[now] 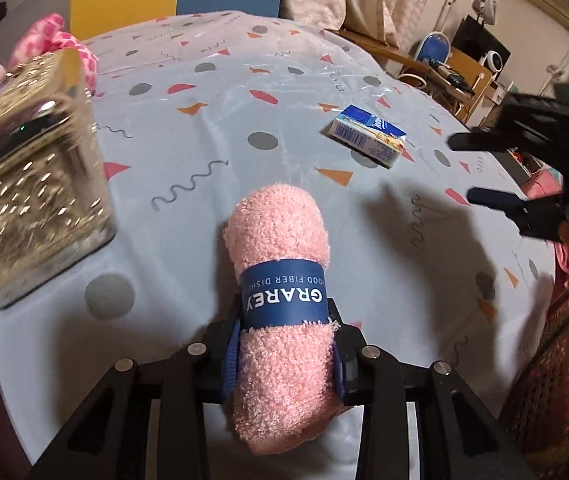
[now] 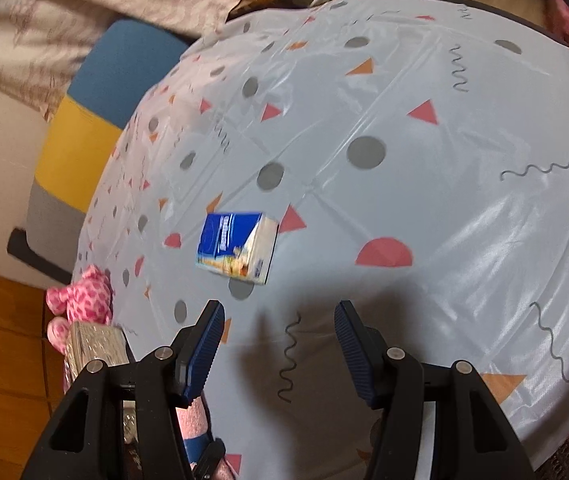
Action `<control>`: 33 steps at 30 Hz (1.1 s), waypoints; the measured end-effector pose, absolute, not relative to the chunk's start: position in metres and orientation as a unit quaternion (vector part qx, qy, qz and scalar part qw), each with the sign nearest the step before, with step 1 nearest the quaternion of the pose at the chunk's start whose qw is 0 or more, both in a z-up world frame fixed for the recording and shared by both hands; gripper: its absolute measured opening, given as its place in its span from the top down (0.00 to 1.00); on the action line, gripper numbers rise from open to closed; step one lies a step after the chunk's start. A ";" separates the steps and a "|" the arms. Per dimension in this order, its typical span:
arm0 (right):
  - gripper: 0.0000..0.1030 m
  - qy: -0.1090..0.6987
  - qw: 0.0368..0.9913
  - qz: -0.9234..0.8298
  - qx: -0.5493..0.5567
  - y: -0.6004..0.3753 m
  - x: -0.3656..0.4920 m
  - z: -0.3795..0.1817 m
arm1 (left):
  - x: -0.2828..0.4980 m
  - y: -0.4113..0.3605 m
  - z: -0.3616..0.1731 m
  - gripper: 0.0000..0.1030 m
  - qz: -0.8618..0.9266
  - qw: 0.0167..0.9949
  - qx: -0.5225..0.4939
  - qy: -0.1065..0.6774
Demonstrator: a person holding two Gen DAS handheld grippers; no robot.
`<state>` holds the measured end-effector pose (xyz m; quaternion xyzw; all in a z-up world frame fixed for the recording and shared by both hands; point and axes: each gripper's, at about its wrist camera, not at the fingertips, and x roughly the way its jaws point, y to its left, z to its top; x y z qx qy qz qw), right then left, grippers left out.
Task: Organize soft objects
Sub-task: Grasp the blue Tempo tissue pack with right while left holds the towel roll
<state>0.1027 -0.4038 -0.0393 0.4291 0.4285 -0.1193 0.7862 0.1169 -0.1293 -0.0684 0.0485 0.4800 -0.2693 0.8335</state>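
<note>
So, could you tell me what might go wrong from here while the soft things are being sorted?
The left gripper clamps the pink rolled towel near its lower half, so the long free end could sag or catch on the gold box beside it. The right gripper hangs open, apart from the tissue pack; closing from here may grab nothing. Both grippers work close together and might collide.

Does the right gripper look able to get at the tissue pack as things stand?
Probably yes. The right gripper is open and the tissue pack lies alone on the tablecloth just ahead of it, with nothing between.
</note>
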 end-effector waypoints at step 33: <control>0.40 0.581 0.813 0.021 -0.018 -0.266 0.199 -0.074 | 0.102 -0.117 -0.074 0.63 -0.294 0.846 0.030 0.444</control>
